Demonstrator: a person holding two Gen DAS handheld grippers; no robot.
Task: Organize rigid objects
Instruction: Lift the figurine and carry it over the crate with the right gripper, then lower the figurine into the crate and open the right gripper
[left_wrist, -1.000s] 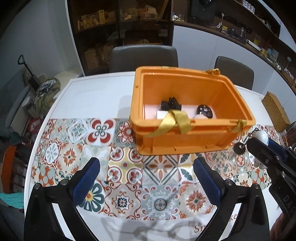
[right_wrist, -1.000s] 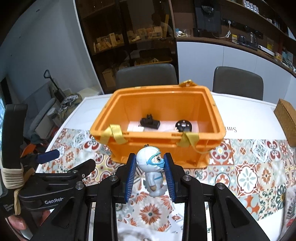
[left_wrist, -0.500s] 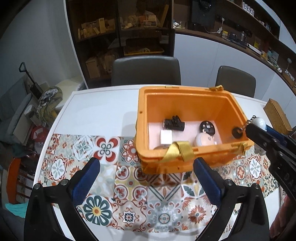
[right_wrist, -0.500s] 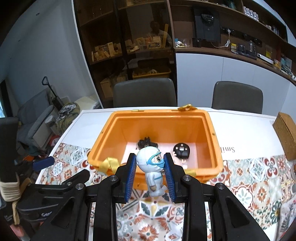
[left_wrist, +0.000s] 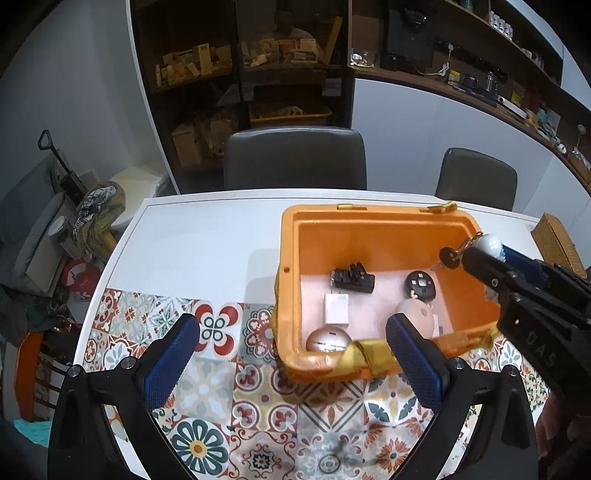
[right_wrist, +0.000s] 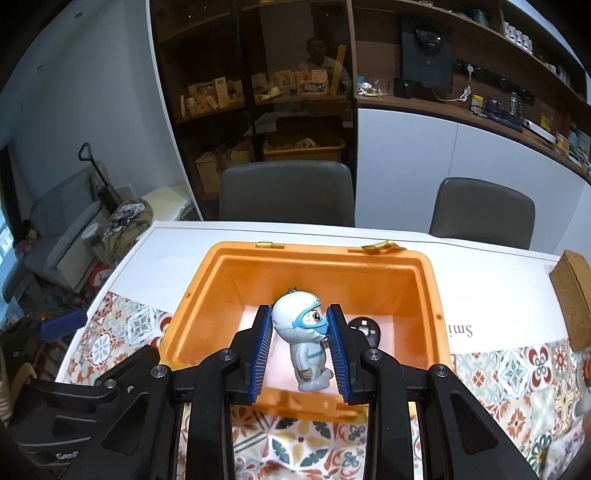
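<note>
Figurine keychain (right_wrist: 308, 343): white goggled toy, upright, above the orange bin (right_wrist: 428, 295)
Right gripper (right_wrist: 301, 345): pads clamped on the toy's head
Left gripper (left_wrist: 291, 354): jaws wide apart, empty, near the bin's front corner

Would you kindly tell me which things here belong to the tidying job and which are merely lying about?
Job:
- right hand-held gripper, shut on the goggled figurine keychain
- orange crate
- black car key fob, white adapter, black clip inside it

Lying about:
- cork block
- grey chairs
- patterned tablecloth
</note>
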